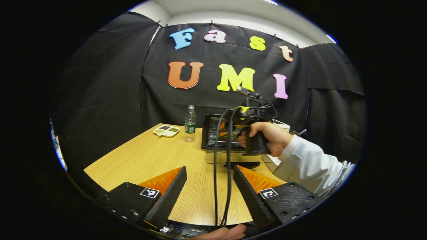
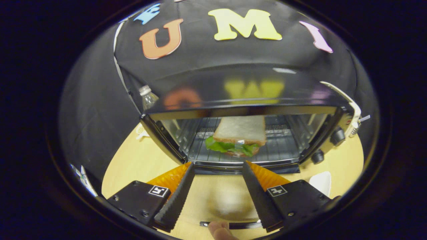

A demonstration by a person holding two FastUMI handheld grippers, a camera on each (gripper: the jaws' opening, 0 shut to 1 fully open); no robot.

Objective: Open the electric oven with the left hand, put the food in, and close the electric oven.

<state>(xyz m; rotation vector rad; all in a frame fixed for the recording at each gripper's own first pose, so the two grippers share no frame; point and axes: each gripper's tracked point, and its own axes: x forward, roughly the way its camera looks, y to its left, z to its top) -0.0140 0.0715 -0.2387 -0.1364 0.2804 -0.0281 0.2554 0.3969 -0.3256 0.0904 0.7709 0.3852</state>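
One sandwich (image 2: 238, 136) lies flat on the rack inside the electric oven (image 2: 240, 100), its lettuce edge facing the open mouth and its long side running across the cavity. The oven's glass door (image 1: 233, 156) is dropped flat onto the table (image 1: 150, 156), towards the grippers. The right gripper (image 2: 218, 166) sits just before the mouth, fingers wide apart and empty. The left gripper (image 1: 209, 171) hangs farther back over the table, also wide and empty. A water bottle (image 1: 190, 124) and a snack tray (image 1: 166, 130) stand left of the oven; cables (image 1: 222, 160) hang between.
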